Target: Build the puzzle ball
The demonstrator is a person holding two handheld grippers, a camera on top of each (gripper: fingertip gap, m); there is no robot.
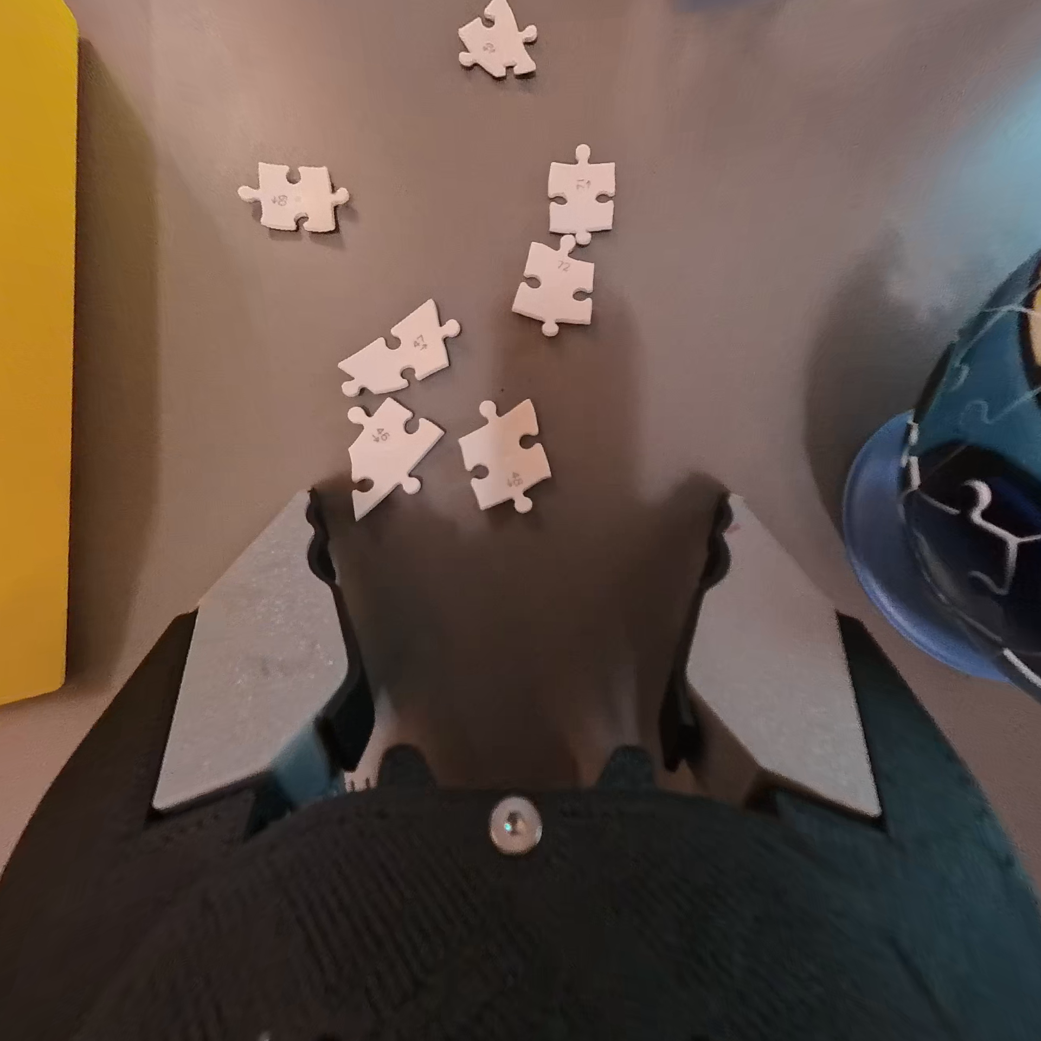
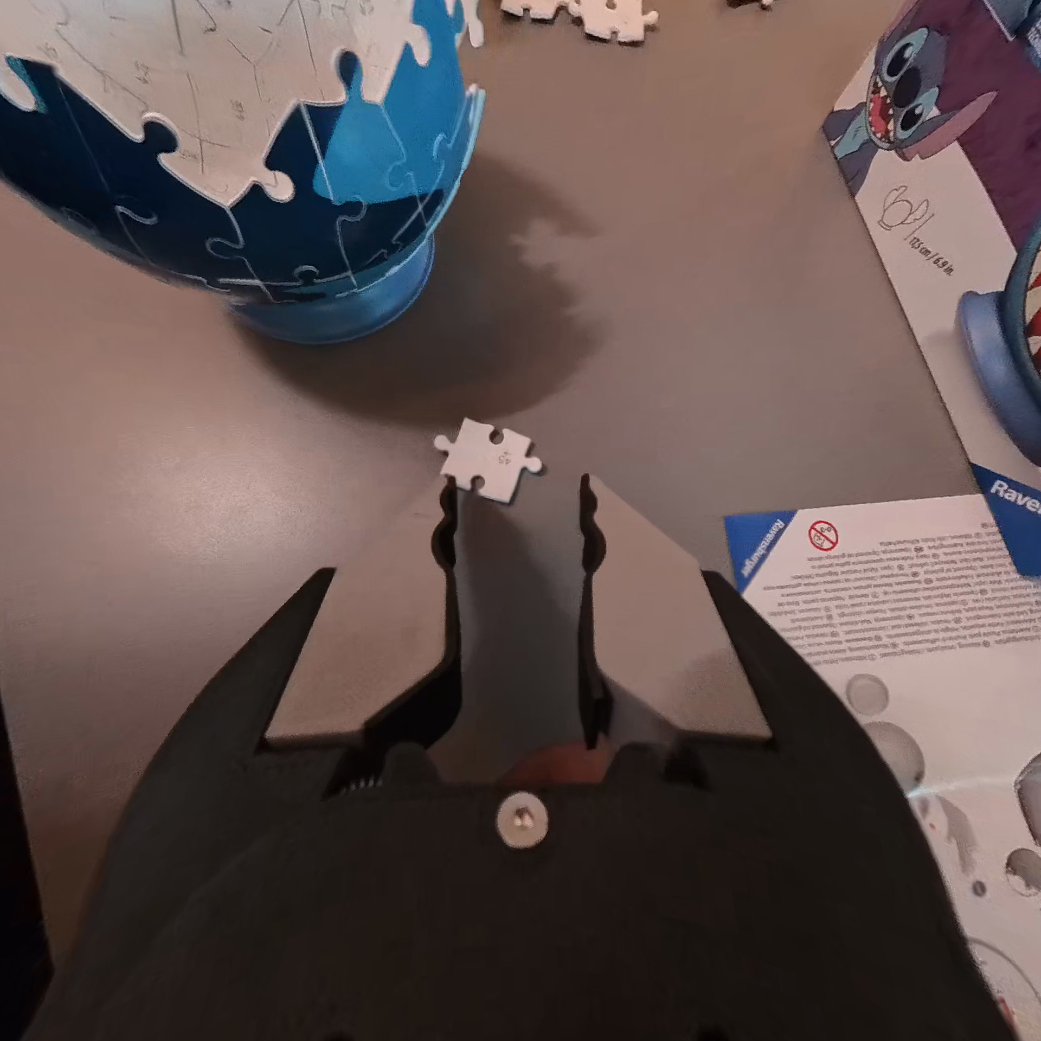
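Observation:
The partly built puzzle ball (image 2: 225,169) stands on a blue stand (image 2: 349,304) at the upper left of the right wrist view; its open top shows the pieces' white backs. It also shows at the right edge of the left wrist view (image 1: 969,507). My right gripper (image 2: 516,481) is open and low over the table. A single white piece (image 2: 487,459) lies face down just ahead of its left fingertip (image 2: 448,495). My left gripper (image 1: 518,498) is wide open and empty. Several white pieces lie face down ahead of it, the nearest two (image 1: 388,450) (image 1: 505,456) just beyond its fingertips.
A yellow object (image 1: 34,338) lies along the left edge of the grey table (image 1: 704,281). The puzzle's box (image 2: 929,112) with a cartoon figure and a printed leaflet (image 2: 901,591) lie to the right of my right gripper. More white pieces (image 2: 591,14) lie at the far edge.

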